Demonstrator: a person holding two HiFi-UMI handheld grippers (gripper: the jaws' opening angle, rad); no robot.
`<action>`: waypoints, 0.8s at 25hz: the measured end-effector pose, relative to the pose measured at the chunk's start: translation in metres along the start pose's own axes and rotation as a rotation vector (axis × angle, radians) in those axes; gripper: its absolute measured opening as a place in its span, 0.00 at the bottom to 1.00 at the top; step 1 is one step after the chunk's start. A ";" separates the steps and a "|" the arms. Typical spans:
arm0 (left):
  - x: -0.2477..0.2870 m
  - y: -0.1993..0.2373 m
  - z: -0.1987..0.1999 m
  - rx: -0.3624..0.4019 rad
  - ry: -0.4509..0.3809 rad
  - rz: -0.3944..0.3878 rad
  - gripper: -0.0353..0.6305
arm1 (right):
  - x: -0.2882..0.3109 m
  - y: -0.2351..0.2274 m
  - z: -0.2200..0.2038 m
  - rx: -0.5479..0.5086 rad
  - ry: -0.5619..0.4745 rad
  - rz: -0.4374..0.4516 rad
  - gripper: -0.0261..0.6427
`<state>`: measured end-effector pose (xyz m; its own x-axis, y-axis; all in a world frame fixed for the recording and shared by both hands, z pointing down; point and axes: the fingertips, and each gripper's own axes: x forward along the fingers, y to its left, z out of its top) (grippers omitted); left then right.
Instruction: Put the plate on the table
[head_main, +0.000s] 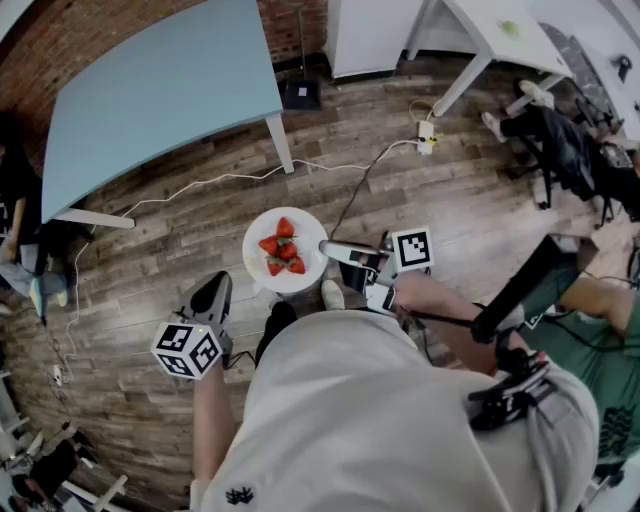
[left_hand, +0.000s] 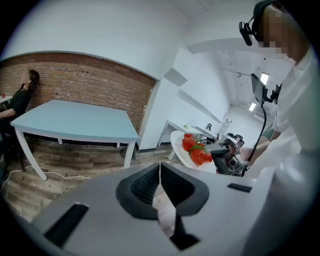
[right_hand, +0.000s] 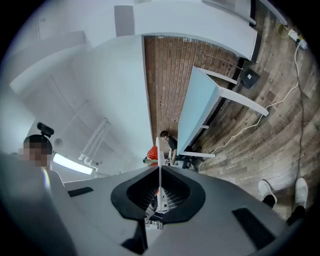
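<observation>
A white plate (head_main: 300, 272) carrying several strawberries (head_main: 283, 250) is held level in the air above the wooden floor. My right gripper (head_main: 327, 251) is shut on the plate's right rim. In the right gripper view the plate (right_hand: 159, 150) runs edge-on between the jaws of that gripper (right_hand: 159, 175), with a strawberry (right_hand: 152, 154) just behind. My left gripper (head_main: 211, 297) hangs lower left of the plate, apart from it, shut and holding nothing. From the left gripper (left_hand: 160, 172) I see the plate (left_hand: 181, 150) to the right. The light blue table (head_main: 160, 90) stands ahead at the upper left.
White cables (head_main: 200, 185) and a power strip (head_main: 427, 135) lie on the floor between me and the table. A black box (head_main: 300, 95) sits by the table's far leg. A white desk (head_main: 490, 35) and a seated person (head_main: 560, 140) are at the right.
</observation>
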<state>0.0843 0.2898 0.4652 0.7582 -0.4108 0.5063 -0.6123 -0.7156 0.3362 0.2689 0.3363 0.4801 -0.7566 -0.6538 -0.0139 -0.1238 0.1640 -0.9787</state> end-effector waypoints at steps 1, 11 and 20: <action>0.000 0.000 0.001 0.002 -0.001 0.005 0.07 | 0.002 0.001 0.000 -0.001 0.007 0.006 0.07; -0.015 0.005 0.002 -0.016 -0.031 0.027 0.07 | 0.023 0.011 -0.007 -0.014 0.068 0.028 0.07; -0.041 0.063 0.009 -0.003 -0.047 0.000 0.07 | 0.096 0.018 -0.011 -0.036 0.073 -0.006 0.07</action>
<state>0.0163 0.2566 0.4584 0.7678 -0.4371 0.4685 -0.6130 -0.7140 0.3383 0.1865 0.2844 0.4629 -0.8005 -0.5993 0.0083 -0.1503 0.1872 -0.9708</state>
